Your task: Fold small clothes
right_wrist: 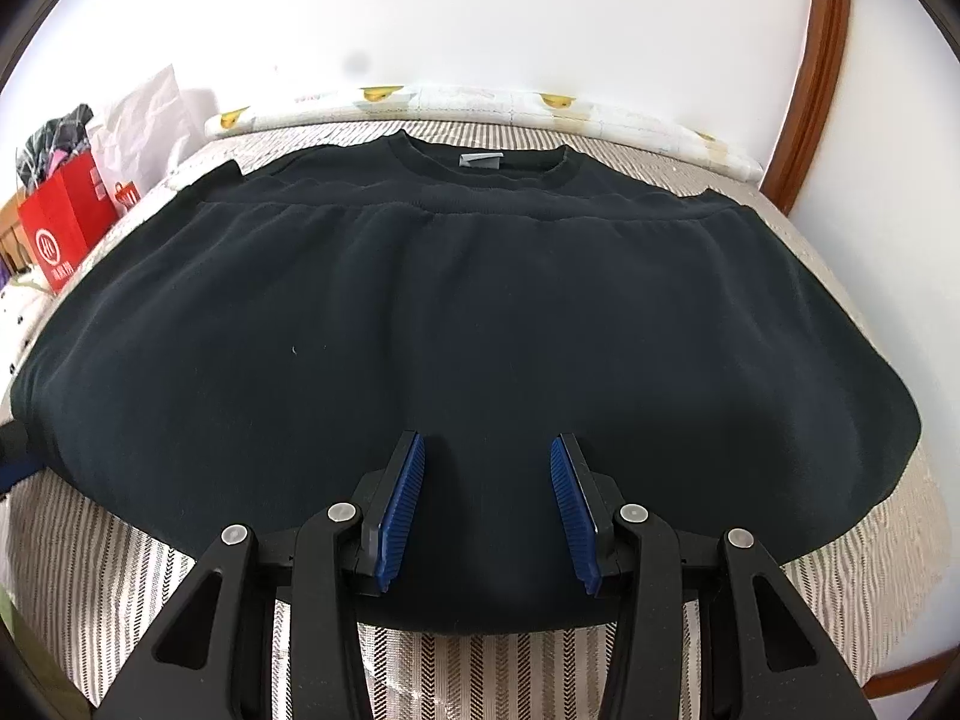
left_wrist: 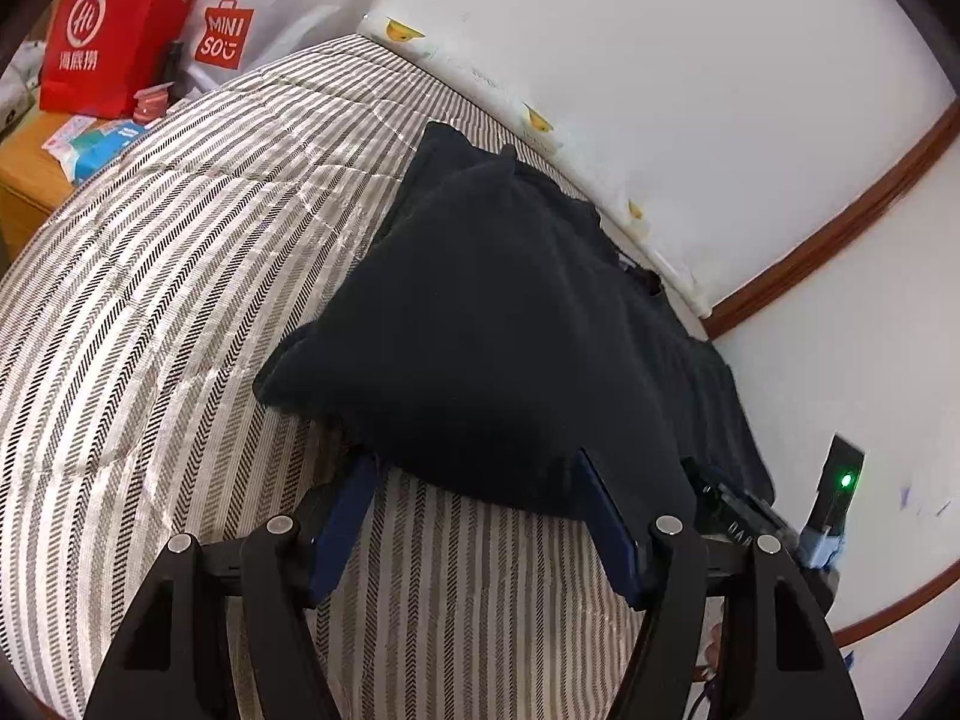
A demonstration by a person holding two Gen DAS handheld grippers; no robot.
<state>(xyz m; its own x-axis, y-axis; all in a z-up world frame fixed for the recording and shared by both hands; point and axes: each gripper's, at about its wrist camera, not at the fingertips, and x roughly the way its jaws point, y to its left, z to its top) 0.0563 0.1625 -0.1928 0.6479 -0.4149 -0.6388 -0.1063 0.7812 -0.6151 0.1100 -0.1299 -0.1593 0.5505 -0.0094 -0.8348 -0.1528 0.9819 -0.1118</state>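
A black sweatshirt (right_wrist: 480, 312) lies on the striped bed cover (right_wrist: 480, 672), its lower half folded up towards the collar with the grey label (right_wrist: 480, 161). My right gripper (right_wrist: 487, 438) hangs over the near folded edge, its blue pads (right_wrist: 402, 510) apart and the cloth flat beneath them. In the left wrist view the same sweatshirt (left_wrist: 492, 324) is seen from its side. My left gripper (left_wrist: 474, 459) is at its near corner with the fingers (left_wrist: 606, 516) spread wide. The cloth's edge drapes over the tips, and striped cover shows between the pads.
A white wall (right_wrist: 480, 12) with brown trim (right_wrist: 822, 60) runs along the bed's far side, and a duck-print sheet (right_wrist: 540, 105) edges it. Red (left_wrist: 114, 30) and white (left_wrist: 240, 18) shopping bags stand on a wooden cabinet (left_wrist: 24, 180) past the bed. A device with a green light (left_wrist: 846, 480) sits beside the sweatshirt.
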